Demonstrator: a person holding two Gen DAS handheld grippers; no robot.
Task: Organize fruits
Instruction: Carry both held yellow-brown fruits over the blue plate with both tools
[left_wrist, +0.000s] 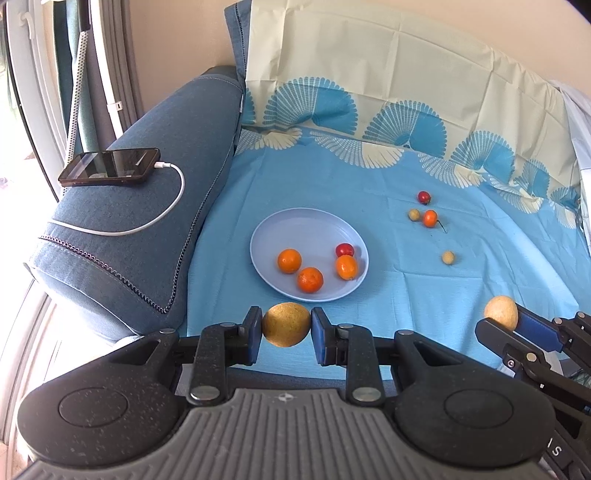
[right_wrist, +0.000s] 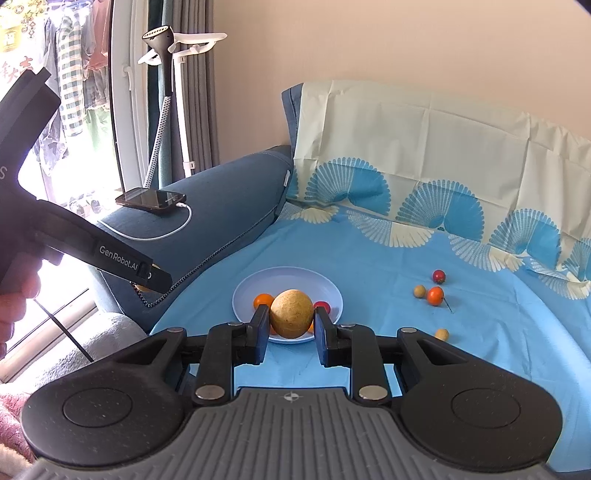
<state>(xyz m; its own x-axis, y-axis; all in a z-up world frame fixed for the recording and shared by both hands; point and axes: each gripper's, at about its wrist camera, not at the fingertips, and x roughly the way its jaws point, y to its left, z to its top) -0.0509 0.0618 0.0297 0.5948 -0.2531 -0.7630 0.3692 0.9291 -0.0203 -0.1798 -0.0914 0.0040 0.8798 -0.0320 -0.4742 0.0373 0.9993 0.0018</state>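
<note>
My left gripper (left_wrist: 286, 325) is shut on a round yellow-brown fruit (left_wrist: 286, 325), held just in front of the pale blue plate (left_wrist: 273, 229). On that plate lie three orange fruits (left_wrist: 289, 260) and one small red fruit (left_wrist: 344, 250). My right gripper (right_wrist: 291, 319) is shut on a second yellow-brown fruit (right_wrist: 291, 314); in the left wrist view it shows at the right edge with that fruit (left_wrist: 501, 312). Loose on the blue cloth to the right lie a red fruit (left_wrist: 424, 196), an orange one (left_wrist: 430, 218) and two small yellow ones (left_wrist: 448, 257).
A blue sofa arm (left_wrist: 129, 236) on the left carries a phone (left_wrist: 110, 167) on a white charging cable (left_wrist: 162, 218). A patterned cloth (left_wrist: 369, 74) hangs over the sofa back. A garment steamer stand (right_wrist: 173, 74) is by the window. A person's hand (right_wrist: 14, 302) holds the left gripper.
</note>
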